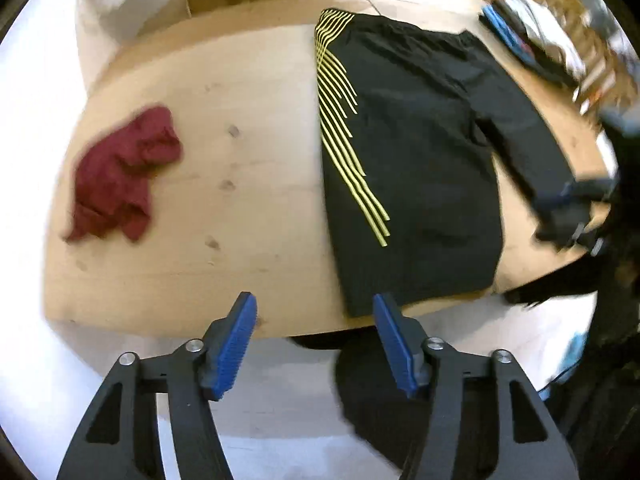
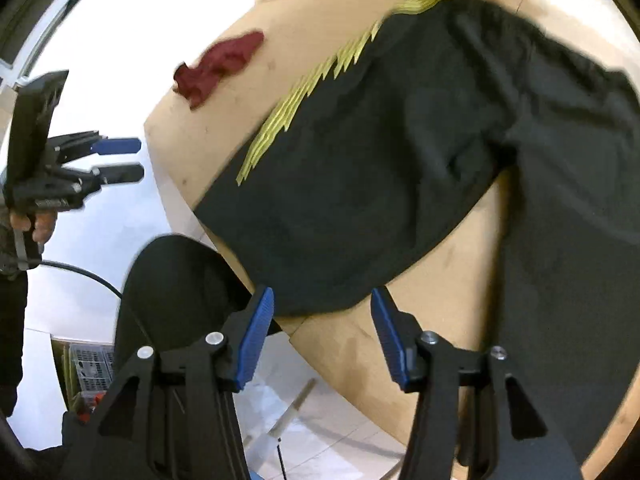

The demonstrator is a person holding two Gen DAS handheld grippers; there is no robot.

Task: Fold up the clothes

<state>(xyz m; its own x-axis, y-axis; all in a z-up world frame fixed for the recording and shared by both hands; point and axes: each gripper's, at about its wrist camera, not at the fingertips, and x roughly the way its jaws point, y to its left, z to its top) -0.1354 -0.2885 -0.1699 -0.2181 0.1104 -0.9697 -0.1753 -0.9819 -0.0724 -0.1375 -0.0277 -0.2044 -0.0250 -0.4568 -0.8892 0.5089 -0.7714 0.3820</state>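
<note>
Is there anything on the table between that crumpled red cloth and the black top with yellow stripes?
Nothing: only bare wooden table separates the red cloth from the black top, clearest in the left wrist view.

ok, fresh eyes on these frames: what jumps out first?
The black garment with yellow stripes, spread flat over the right part of the wooden table, one sleeve reaching toward the right edge. Next, the crumpled dark red cloth lying alone on the table's left side. Both sets of tongs, left and right, stand open with nothing between them, near the table's front edge.
</note>
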